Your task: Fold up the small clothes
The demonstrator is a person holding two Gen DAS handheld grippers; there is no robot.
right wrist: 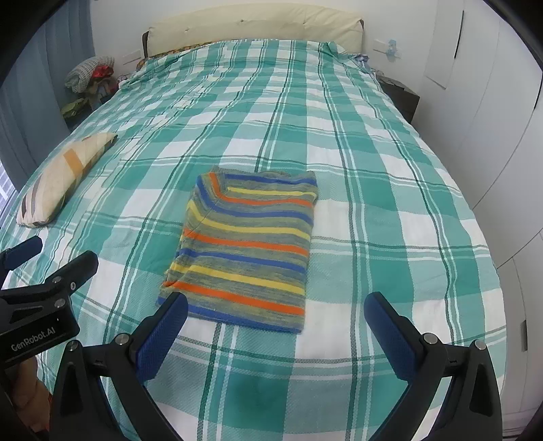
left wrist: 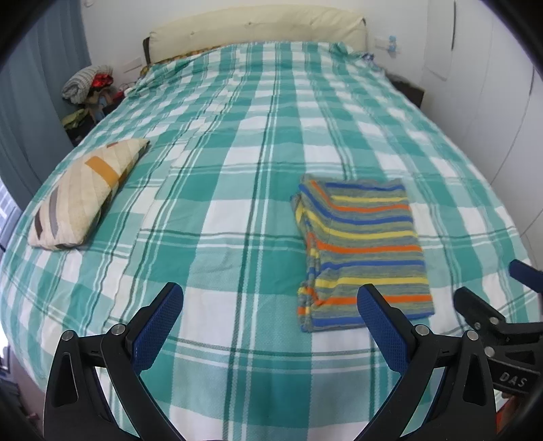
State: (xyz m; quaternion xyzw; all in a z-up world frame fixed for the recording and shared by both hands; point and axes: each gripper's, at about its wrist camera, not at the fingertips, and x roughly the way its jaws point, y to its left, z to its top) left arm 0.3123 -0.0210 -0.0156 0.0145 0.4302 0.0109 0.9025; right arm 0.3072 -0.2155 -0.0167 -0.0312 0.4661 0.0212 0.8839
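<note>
A small striped garment [left wrist: 364,251] [right wrist: 244,251], in grey, blue, orange and yellow, lies folded into a flat rectangle on the green-and-white checked bed [left wrist: 237,169] [right wrist: 373,210]. My left gripper [left wrist: 269,293] is open just above the bedcover, to the left of the garment's near edge, with nothing between its blue pads. My right gripper [right wrist: 276,302] is open too, hovering at the garment's near edge and holding nothing. The right gripper's body [left wrist: 492,322] shows at the right of the left wrist view, and the left gripper's body [right wrist: 44,291] at the left of the right wrist view.
A cream patterned pillow [left wrist: 85,193] [right wrist: 64,176] lies on the bed's left side. A padded cream headboard [left wrist: 258,30] stands at the far end. A pile of clothes [left wrist: 88,88] sits beside the bed at far left. White wardrobe doors [right wrist: 492,101] line the right.
</note>
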